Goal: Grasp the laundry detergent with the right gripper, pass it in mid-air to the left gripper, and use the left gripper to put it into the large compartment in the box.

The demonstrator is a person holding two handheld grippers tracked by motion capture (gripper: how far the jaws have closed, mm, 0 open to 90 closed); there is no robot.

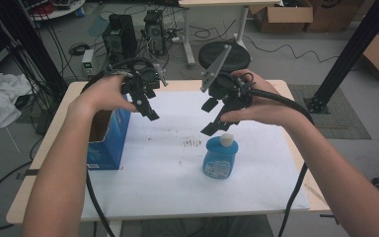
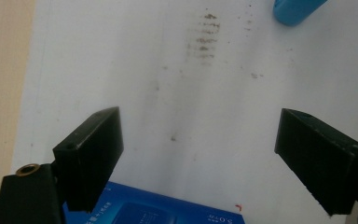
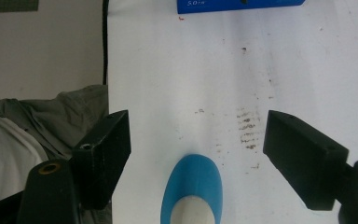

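Note:
A blue bottle with a white cap stands upright on the white sheet, right of centre. An open-topped blue box sits at the sheet's left edge. My right gripper hovers just above and behind the bottle, open, its jaws pointing down. In the right gripper view the bottle lies below and between the wide jaws of the gripper, and the pads do not touch it. My left gripper hangs open above the box's far right corner. The left gripper view has the gripper empty, the box beneath and the bottle far off.
The sheet covers a wooden table with bare edges at left and right. Smudges mark the sheet's middle. On the floor beyond are computer towers, a round stool, cardboard boxes and black frame posts.

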